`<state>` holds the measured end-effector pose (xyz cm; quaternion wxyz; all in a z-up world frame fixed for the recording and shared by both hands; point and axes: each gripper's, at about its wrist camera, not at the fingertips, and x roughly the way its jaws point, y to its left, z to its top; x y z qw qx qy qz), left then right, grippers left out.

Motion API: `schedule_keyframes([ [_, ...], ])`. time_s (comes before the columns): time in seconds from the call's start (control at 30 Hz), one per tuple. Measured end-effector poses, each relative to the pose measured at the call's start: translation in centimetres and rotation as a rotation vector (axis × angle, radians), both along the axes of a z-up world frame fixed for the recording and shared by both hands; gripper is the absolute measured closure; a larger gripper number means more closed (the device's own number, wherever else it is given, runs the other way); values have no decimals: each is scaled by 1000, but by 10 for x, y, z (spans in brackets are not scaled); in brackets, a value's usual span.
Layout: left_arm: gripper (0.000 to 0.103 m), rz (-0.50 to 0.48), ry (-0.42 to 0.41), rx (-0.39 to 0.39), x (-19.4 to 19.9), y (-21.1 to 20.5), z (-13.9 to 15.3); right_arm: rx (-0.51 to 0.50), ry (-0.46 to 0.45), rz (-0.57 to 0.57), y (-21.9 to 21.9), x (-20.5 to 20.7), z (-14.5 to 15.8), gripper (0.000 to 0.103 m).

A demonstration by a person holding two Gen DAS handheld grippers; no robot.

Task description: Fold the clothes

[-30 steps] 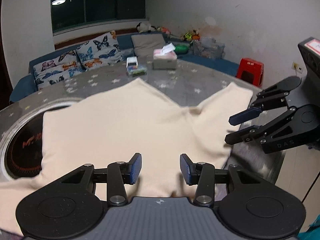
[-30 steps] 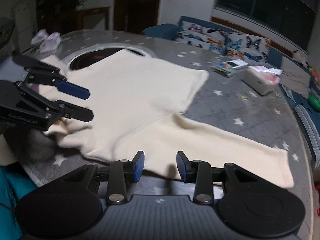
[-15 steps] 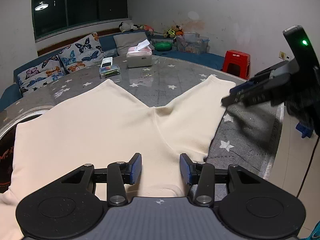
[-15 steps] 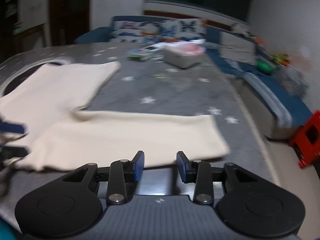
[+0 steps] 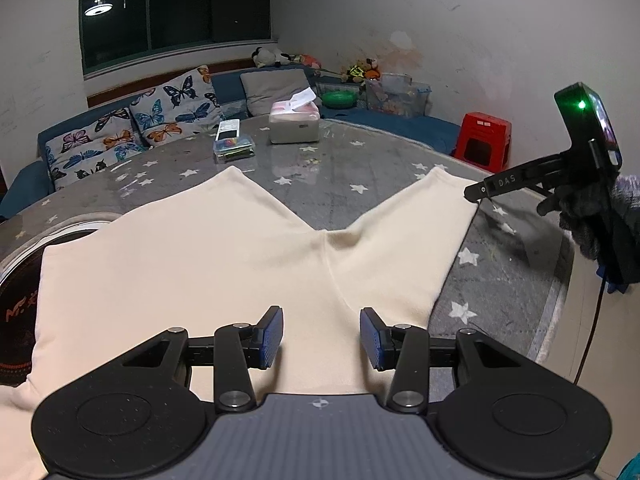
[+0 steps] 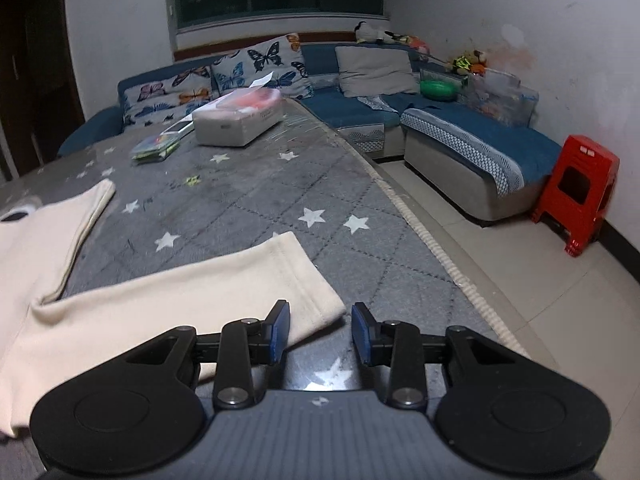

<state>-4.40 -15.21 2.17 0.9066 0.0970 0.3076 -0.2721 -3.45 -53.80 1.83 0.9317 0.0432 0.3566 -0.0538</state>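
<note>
Your right gripper (image 6: 320, 330) has just swung over to the sleeve end (image 6: 304, 280) of the cream top (image 5: 192, 264) lying flat on the table (image 6: 248, 208), its fingers closing a little but grasping nothing yet, while your left gripper (image 5: 321, 334) hangs open and empty above the top, so the sleeve fold looks next.

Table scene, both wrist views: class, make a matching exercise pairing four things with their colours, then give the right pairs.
Things:
1. garment
2. stool
3. tissue box
4. bowl

Colours:
A. green
B. cream
C. red
D. grey

Right pairs: 1-B, 2-C, 3-D, 4-A
</note>
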Motion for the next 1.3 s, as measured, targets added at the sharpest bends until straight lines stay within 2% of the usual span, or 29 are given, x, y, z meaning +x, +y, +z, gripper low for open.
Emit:
schedule_keyframes([
  [0.03, 56, 2, 0, 1, 0, 0, 0, 11, -6, 0, 0, 0, -1, 77],
  [0.1, 56, 6, 2, 5, 1, 1, 0, 20, -16, 8, 1, 1, 0, 92],
  [0.3, 56, 16, 1, 6, 4, 3, 1, 3, -80, 44, 9, -5, 20, 95],
  [0.6, 56, 21, 14, 1, 7, 1, -5, -21, -201, 211, 43, -19, 83, 96],
  [0.8, 56, 82, -12, -39, 1, 28, 7, -20, -277, 412, 95, -24, 132, 96],
  [0.93, 56, 153, -32, -64, -4, 56, 16, -4, -299, 541, 136, -21, 151, 96],
  [1.13, 54, 291, -43, -99, -16, 105, 22, -2, -296, 736, 207, -20, 156, 96],
  [1.3, 54, 374, -39, -121, -27, 137, 20, -15, -253, 880, 263, -19, 143, 96],
])
